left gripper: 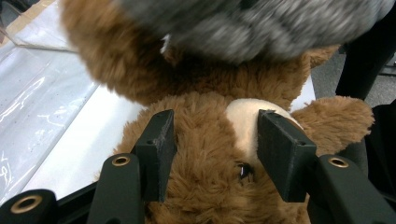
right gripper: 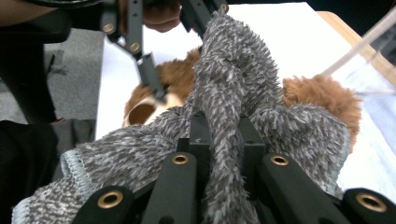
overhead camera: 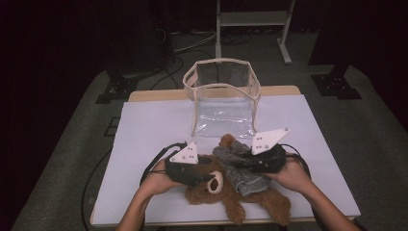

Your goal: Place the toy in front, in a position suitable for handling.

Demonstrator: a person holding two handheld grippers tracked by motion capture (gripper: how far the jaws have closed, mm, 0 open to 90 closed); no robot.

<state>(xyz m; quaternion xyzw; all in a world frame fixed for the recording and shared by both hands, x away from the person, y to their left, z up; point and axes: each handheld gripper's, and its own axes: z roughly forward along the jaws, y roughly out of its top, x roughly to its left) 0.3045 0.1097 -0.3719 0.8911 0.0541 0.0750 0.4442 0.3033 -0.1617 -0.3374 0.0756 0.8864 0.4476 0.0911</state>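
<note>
Fur, shaggy and brown, covers the teddy bear [overhead camera: 226, 190] lying at the bench's [overhead camera: 144, 130] near edge before the clear plastic bag [overhead camera: 223, 96], its long axis slanting from the upper paw by the bag to the near-right leg; a nubby grey towel [overhead camera: 238, 168] hides its torso. The left gripper [left gripper: 212, 149] straddles the bear's head, jaws parted against the fur; the right gripper [right gripper: 219, 140] is clenched on a twisted fold of the towel.

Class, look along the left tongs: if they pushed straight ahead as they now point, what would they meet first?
The brown teddy bear: its head already lies between the open jaws of the left tongs, so its fur comes first, probably before the grey cloth beyond.
</note>
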